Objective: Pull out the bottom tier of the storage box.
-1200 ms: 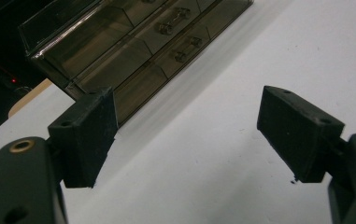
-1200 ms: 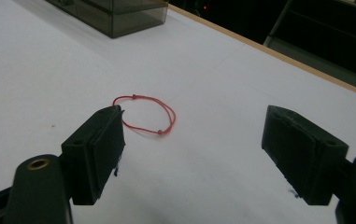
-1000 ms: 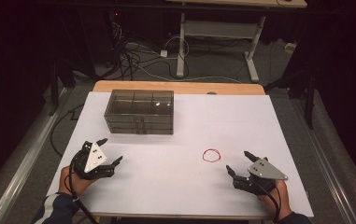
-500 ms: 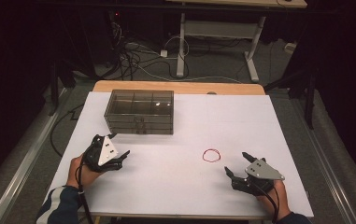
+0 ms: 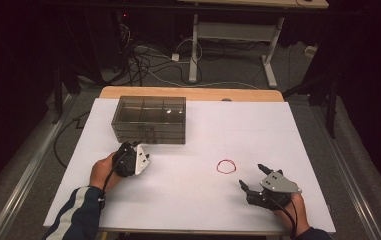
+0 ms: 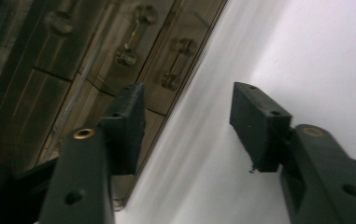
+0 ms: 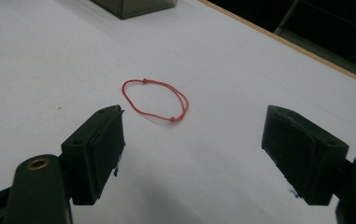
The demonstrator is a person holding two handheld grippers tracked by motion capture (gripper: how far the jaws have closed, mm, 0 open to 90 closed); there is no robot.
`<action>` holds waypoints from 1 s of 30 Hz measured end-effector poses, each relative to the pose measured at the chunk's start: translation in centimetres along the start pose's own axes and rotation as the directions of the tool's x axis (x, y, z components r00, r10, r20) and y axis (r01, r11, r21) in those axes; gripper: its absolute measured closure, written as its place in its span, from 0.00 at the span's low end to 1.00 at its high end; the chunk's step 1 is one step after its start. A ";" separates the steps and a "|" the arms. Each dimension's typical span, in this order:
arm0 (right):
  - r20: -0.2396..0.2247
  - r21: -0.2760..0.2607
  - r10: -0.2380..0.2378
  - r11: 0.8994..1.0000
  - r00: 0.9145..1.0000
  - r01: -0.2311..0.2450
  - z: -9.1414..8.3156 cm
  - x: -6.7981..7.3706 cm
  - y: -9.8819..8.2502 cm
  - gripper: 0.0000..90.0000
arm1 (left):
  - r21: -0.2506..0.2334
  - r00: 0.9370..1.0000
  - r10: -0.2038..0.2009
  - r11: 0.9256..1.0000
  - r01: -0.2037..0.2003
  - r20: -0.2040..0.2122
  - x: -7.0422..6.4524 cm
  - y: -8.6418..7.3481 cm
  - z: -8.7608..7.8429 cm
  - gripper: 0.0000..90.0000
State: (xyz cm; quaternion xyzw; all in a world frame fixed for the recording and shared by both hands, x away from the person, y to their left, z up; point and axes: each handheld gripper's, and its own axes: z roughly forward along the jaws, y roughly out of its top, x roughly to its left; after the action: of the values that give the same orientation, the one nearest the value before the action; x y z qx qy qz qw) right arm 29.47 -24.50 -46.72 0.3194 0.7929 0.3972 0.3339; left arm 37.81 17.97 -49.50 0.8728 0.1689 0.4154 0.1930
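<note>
Left gripper (image 6: 187, 109) closing empty, blurred drawer box (image 5: 149, 119) cut off

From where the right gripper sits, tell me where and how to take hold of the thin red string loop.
Grip the thin red string loop on its near strand, coming down from above with the right gripper. It lies flat on the white table, so only a steep pinch across one strand gets hold of it; the open fingers must narrow first.

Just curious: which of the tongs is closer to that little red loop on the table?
The right tongs: the red loop lies just ahead of them. The left tongs are far off, by the smoky drawer box.
</note>
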 end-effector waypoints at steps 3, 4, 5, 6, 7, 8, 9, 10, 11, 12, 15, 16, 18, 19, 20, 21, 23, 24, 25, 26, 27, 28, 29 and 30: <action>0.000 0.006 -0.005 1.000 1.000 0.005 0.1 0.1 0.0 0.24 | 0.021 0.999 0.041 0.999 -0.041 -0.020 -0.2 0.3 0.7 0.55; 0.000 0.007 -0.007 1.000 1.000 0.007 0.1 0.2 0.0 0.24 | 0.029 0.998 0.055 0.998 -0.054 -0.036 -0.3 0.4 1.0 0.55; 0.000 0.008 -0.007 1.000 1.000 0.007 0.1 0.2 0.0 0.23 | 0.043 0.995 0.080 0.996 -0.078 -0.055 -0.4 0.5 1.2 0.57; -0.001 0.011 -0.008 1.000 1.000 0.008 0.2 0.2 -0.1 0.23 | 0.047 0.992 0.101 0.994 -0.097 -0.080 -0.5 0.6 1.5 0.58; -0.003 0.015 -0.008 1.000 1.000 0.008 0.2 0.2 -0.1 0.23 | 0.052 0.988 0.117 0.992 -0.112 -0.098 -0.6 0.6 1.7 0.59; -0.003 0.015 -0.008 1.000 1.000 0.008 0.2 0.2 -0.1 0.23 | 0.052 0.988 0.117 0.992 -0.112 -0.098 -0.6 0.6 1.7 0.60; -0.001 0.018 -0.007 1.000 1.000 0.008 0.2 0.2 -0.1 0.23 | 0.066 0.979 0.156 0.987 -0.149 -0.130 -0.9 0.7 2.1 0.62; -0.001 0.018 -0.007 1.000 1.000 0.008 0.2 0.2 -0.1 0.23 | 0.066 0.979 0.156 0.987 -0.149 -0.130 -0.9 0.7 2.1 0.64; -0.003 0.017 -0.011 1.000 1.000 0.011 0.2 0.3 -0.1 0.23 | 0.083 0.963 0.215 0.976 -0.204 -0.165 -1.3 0.7 2.6 0.67; -0.003 0.018 -0.013 1.000 1.000 0.013 0.2 0.3 -0.1 0.23 | 0.092 0.955 0.235 0.971 -0.222 -0.181 -1.5 0.8 2.8 0.68; -0.004 0.021 -0.012 1.000 1.000 0.012 0.3 0.3 -0.2 0.23 | 0.118 0.921 0.322 0.946 -0.302 -0.221 -2.1 0.8 3.3 0.76; -0.005 0.023 -0.013 1.000 1.000 0.013 0.3 0.3 -0.2 0.23 | 0.118 0.921 0.322 0.946 -0.302 -0.221 -2.1 0.8 3.3 0.76; -0.007 0.024 -0.017 1.000 1.000 0.017 0.3 0.4 -0.2 0.23 | 0.135 0.898 0.366 0.930 -0.343 -0.243 -2.3 0.8 3.4 0.78; -0.008 0.024 -0.019 1.000 1.000 0.019 0.3 0.4 -0.2 0.23 | 0.142 0.887 0.383 0.923 -0.357 -0.257 -2.4 0.7 3.5 0.79; -0.008 0.024 -0.019 1.000 1.000 0.019 0.3 0.4 -0.2 0.23 | 0.142 0.887 0.383 0.923 -0.357 -0.257 -2.4 0.7 3.5 0.81; -0.009 0.024 -0.023 0.999 1.000 0.024 0.3 0.4 -0.2 0.23 | 0.144 0.880 0.389 0.921 -0.362 -0.274 -2.5 0.7 3.5 0.84; -0.011 0.024 -0.025 0.999 1.000 0.025 0.3 0.4 -0.2 0.23 | 0.155 0.858 0.418 0.908 -0.388 -0.298 -2.8 0.6 3.6 0.84; -0.011 0.024 -0.026 0.999 1.000 0.026 0.3 0.4 -0.2 0.23 | 0.162 0.838 0.441 0.898 -0.410 -0.321 -3.1 0.4 3.8 0.85; -0.011 0.025 -0.027 0.999 1.000 0.028 0.3 0.4 -0.2 0.23 | 0.163 0.822 0.458 0.889 -0.428 -0.339 -3.3 0.3 3.9 0.85; -0.011 0.025 -0.027 0.999 1.000 0.028 0.3 0.4 -0.2 0.23 | 0.163 0.822 0.458 0.889 -0.428 -0.339 -3.3 0.3 3.9 0.86; -0.013 0.025 -0.031 0.999 0.999 0.032 0.3 0.4 -0.2 0.23 | 0.162 0.823 0.456 0.890 -0.426 -0.339 -3.3 0.3 3.8 0.86; -0.013 0.025 -0.033 0.999 0.999 0.033 0.3 0.5 -0.2 0.23 | 0.162 0.823 0.456 0.890 -0.426 -0.339 -3.3 0.3 3.8 0.86; -0.015 0.024 -0.035 0.999 0.999 0.036 0.2 0.5 -0.2 0.23 | 0.165 0.821 0.456 0.890 -0.425 -0.345 -3.4 0.3 3.9 0.86; -0.015 0.024 -0.035 0.999 0.999 0.036 0.2 0.5 -0.2 0.23 | 0.165 0.821 0.456 0.890 -0.425 -0.345 -3.4 0.3 3.9 0.86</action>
State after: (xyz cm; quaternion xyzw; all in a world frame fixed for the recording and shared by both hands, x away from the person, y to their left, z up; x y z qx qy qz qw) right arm 29.35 -24.13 -47.12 0.3063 0.8057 0.3840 0.3312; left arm 38.86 15.41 -53.84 0.7996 0.0131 0.6001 0.0204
